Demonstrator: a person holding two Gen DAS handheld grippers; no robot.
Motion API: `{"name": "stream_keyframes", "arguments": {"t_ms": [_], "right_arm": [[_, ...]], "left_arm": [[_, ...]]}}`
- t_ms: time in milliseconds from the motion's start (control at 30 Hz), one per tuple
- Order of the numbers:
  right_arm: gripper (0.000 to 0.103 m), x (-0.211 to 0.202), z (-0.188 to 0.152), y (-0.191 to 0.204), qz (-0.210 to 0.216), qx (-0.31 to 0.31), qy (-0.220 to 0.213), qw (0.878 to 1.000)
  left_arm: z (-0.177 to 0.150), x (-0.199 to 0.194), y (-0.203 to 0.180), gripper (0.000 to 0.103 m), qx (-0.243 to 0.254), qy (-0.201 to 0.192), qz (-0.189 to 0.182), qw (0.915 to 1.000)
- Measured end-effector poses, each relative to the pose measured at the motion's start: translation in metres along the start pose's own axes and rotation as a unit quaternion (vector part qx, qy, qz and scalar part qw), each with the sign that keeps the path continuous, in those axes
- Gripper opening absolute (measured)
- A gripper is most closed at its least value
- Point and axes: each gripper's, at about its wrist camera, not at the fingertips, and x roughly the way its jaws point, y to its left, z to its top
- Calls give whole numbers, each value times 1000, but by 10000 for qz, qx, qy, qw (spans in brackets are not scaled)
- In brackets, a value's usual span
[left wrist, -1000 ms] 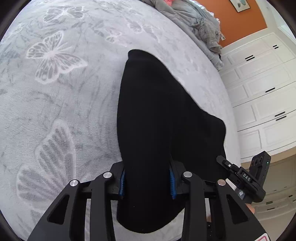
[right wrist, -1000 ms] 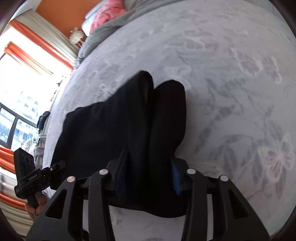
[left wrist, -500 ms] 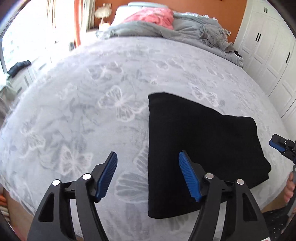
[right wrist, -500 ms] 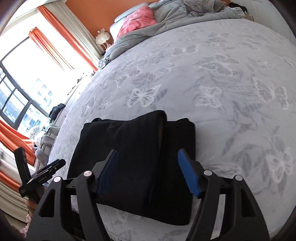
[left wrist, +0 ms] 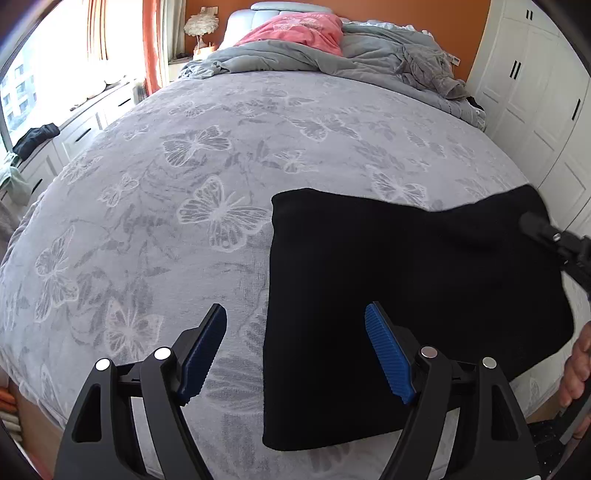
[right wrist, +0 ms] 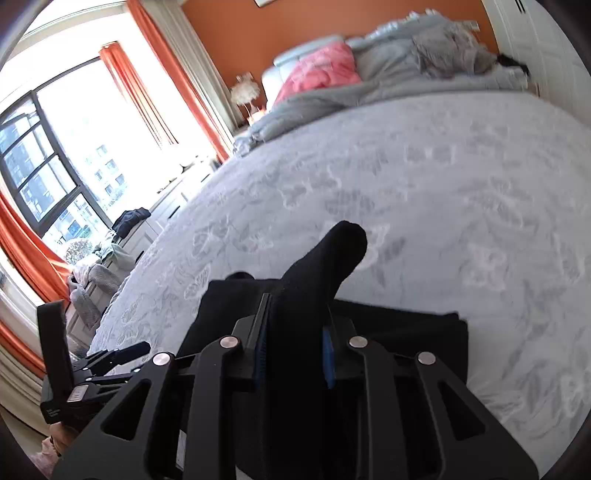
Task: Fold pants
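The black pants (left wrist: 406, 295) lie folded into a rough rectangle near the front edge of the bed. My left gripper (left wrist: 295, 350) is open and empty, raised above the pants' left edge, with its blue pads (left wrist: 388, 358) wide apart. My right gripper (right wrist: 295, 347) is shut on the pants (right wrist: 317, 280) at their right side and lifts a fold of the black cloth off the bed. It also shows at the right edge of the left wrist view (left wrist: 554, 243), at the raised far right corner of the pants.
The bed has a grey butterfly-print cover (left wrist: 221, 166). A crumpled grey duvet (left wrist: 369, 62) and a pink pillow (left wrist: 295, 29) lie at the head. White wardrobes (left wrist: 546, 103) stand on the right, a window with orange curtains (right wrist: 166, 92) on the left.
A second ago both grippers were shut on the pants. Both let go and pulled back. Since then my right gripper has shut on the right side again and lifted it.
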Motion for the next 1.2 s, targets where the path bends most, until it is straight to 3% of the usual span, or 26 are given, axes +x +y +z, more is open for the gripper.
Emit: {"name": "stream_keyframes", "arguments": {"t_ms": [67,133,167,233,333,400,500,567,600,633,700,767,833,900,933,1000,1100,1200], "right_arm": [[23,5,-2,-6,-454,-82,141,9988],[24,43,-18,-33,-1008,46,1027,9896],[30,57,-28,-47,-1258,308,1418,9814],[34,54,-33,-59,-984,728,1390,9827],[66,24,-33,-49,-397,721,1153,9899],[67,12,-43,-46,-159,777,1257,9889],[60,15,-67,-45,-135,838,1593,9836],[32,23,-79,-40,-284,726,1660,9830],[27,23,-78,-33,-496,437,1601,9849],[11,17,-74,-26,-480,238,1448,9880],[11,-7,-62,-18,-69,298,1040,9941],[11,-32,-54,-12,-5,206,665,9976],[13,-34,-63,-22,-121,380,730,9965],[19,-5,-85,-43,-587,522,1347,9878],[20,2,-94,-50,-690,674,1428,9850],[20,-14,-86,-45,-633,784,1094,9889],[22,-38,-57,-13,-859,211,358,9954],[22,-24,-40,0,-329,147,461,9983]], "left_arm": [[-1,2,1,75,-13,5,39,10000],[-2,5,3,75,-8,37,110,9999],[-2,7,4,75,-8,65,111,9999],[-2,9,4,75,-8,118,126,9998],[-3,7,4,75,21,75,148,9999],[-3,6,3,75,43,56,175,9998],[-4,7,1,75,39,65,162,9998],[-4,7,-1,75,39,69,151,9999],[-3,7,-1,75,31,72,133,9999],[-3,7,-2,75,12,73,96,9999],[-2,3,-4,75,-20,58,6,10000],[-1,0,-6,75,-31,1,-19,10000],[-2,0,-9,76,23,-13,-32,10000],[-3,5,-12,77,98,36,-4,9999],[-4,8,-14,77,133,85,0,9999],[-5,12,-16,77,160,188,23,9997],[-6,14,-18,77,175,217,14,9996],[-6,15,-21,77,237,216,44,9995]]}}
